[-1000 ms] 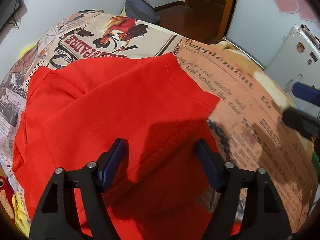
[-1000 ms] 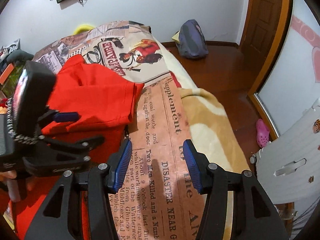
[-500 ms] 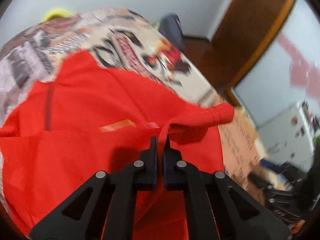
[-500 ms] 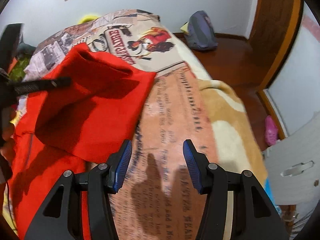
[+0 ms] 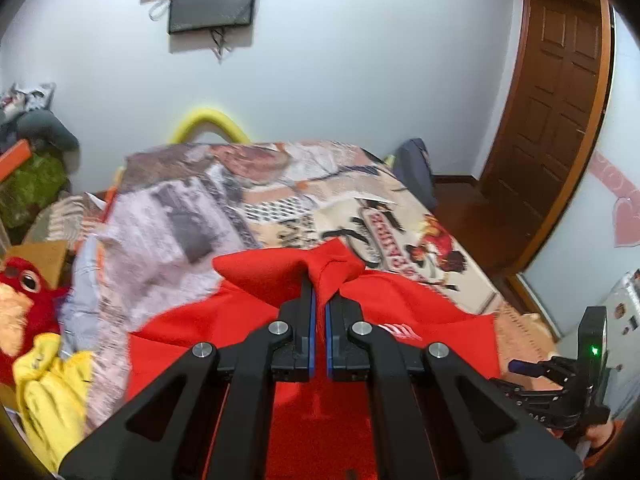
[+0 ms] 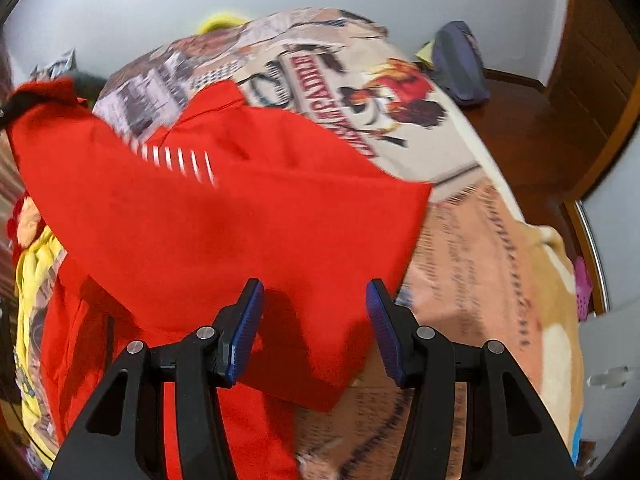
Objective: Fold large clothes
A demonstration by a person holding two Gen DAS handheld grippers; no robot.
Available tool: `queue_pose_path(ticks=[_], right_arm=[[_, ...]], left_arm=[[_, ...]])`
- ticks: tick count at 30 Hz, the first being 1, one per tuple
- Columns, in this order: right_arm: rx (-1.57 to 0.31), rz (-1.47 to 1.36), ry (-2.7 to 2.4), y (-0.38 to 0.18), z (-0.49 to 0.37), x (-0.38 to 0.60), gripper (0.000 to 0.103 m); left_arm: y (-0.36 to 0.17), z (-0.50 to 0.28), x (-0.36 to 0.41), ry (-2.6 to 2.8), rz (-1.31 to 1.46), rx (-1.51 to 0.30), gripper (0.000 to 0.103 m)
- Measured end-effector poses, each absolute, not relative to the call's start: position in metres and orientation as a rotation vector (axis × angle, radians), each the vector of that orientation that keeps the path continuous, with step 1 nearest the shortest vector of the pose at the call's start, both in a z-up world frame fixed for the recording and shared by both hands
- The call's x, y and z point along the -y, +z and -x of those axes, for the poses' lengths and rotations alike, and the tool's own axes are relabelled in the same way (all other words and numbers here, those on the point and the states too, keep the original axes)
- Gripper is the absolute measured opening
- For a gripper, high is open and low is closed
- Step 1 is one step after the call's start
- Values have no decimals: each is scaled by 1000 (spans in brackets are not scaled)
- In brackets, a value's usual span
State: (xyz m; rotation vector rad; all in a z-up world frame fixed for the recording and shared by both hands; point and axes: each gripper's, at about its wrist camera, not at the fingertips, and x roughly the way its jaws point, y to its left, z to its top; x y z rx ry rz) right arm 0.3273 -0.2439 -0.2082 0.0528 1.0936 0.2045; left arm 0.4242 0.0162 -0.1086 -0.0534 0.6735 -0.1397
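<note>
A large red shirt (image 5: 400, 312) lies on a bed with a newspaper-print cover (image 5: 224, 208). My left gripper (image 5: 319, 304) is shut on a bunched fold of the red shirt and holds it lifted above the bed. In the right wrist view the red shirt (image 6: 224, 216) hangs as a raised sheet with white stripes on it, its lower corner over the cover. My right gripper (image 6: 316, 320) is open and empty, just above the shirt's lower edge. The right gripper also shows at the left wrist view's right edge (image 5: 560, 380).
A red plush toy (image 5: 24, 292) and yellow cloth (image 5: 52, 392) lie at the bed's left side. A dark bag (image 6: 460, 64) sits on the wooden floor near a brown door (image 5: 560, 120). A screen (image 5: 212, 0) hangs on the wall.
My left gripper closed on the shirt and lifted it up and back, raising a fold. My right gripper stayed open and moved left over the shirt's edge.
</note>
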Motion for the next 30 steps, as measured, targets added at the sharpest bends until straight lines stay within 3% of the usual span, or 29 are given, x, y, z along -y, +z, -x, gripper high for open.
queue_pose_path(ticks=[9, 22, 24, 30], right_arm=[[-1167, 118, 237, -245, -325, 195, 49], [-1174, 228, 215, -245, -323, 165, 51], [-1168, 261, 206, -247, -322, 161, 53], [-1141, 328, 179, -249, -316, 151, 54]], left_arm=[[-173, -411, -92, -22, 38, -789, 3], [-292, -371, -169, 132, 101, -1026, 5], [-305, -366, -183, 156, 130, -1056, 15], [-313, -349, -203, 174, 181, -1071, 18]])
